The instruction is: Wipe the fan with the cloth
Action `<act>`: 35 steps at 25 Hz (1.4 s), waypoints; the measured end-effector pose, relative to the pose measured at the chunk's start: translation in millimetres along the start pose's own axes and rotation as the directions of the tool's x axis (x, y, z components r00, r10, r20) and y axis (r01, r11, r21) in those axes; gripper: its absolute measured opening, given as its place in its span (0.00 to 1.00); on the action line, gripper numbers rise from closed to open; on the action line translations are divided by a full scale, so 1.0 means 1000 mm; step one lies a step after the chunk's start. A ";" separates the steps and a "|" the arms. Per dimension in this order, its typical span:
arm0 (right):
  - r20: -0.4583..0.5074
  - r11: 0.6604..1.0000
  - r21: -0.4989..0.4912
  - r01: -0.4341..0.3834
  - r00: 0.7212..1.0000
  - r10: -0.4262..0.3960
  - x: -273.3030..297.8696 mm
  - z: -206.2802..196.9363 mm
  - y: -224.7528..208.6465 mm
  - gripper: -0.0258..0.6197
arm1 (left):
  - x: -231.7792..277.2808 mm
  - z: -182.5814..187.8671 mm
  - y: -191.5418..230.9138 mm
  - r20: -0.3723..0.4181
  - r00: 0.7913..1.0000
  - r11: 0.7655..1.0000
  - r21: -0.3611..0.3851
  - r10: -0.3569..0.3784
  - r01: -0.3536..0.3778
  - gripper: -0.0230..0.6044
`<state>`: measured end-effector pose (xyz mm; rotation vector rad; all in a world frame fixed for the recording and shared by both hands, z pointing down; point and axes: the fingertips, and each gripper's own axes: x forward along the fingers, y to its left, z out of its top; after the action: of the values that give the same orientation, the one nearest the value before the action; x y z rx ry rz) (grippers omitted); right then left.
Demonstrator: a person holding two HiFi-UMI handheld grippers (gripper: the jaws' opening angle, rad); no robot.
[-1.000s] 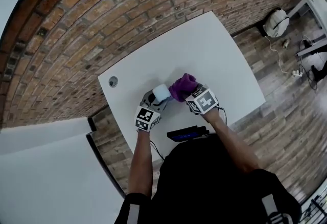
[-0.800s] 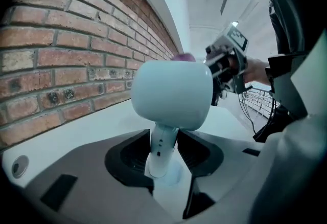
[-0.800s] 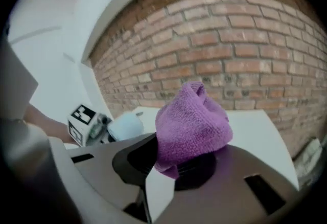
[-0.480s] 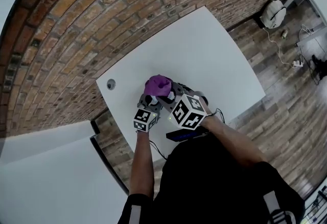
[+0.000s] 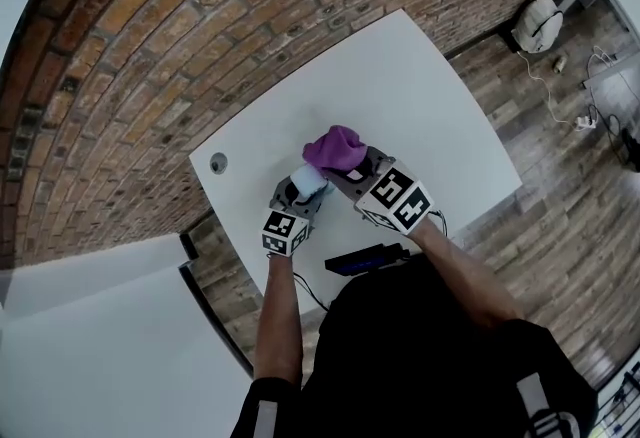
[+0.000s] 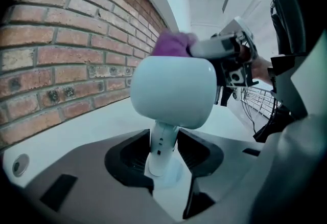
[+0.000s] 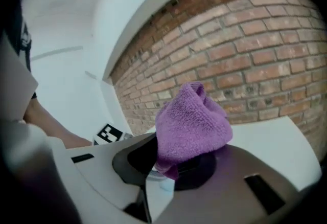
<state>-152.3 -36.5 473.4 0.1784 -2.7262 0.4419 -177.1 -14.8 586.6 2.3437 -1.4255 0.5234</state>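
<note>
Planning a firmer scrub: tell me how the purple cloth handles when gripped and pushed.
Probably floppy: the purple cloth bunches and folds above the right tool. Likely light, standing up from one pinch. Its looped pile should grip rather than slip.

Small pale-blue fan (image 6: 172, 90), rounded head on slim white stem, upright, stem clamped in left gripper (image 6: 163, 164). Purple terry cloth (image 7: 191, 120), bunched, pinched in right gripper (image 7: 168, 166), raised just beside the head's top.
</note>
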 end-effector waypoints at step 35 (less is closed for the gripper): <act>-0.002 0.909 0.412 -0.062 0.998 0.069 0.021 -0.071 -0.015 0.15 | -0.062 0.084 -0.003 -0.151 0.953 0.964 0.086 0.263 -0.252 0.05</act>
<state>-144.6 -28.7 548.2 0.1906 -2.5925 1.0338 -189.6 -6.2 483.2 2.1179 -1.6683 0.8234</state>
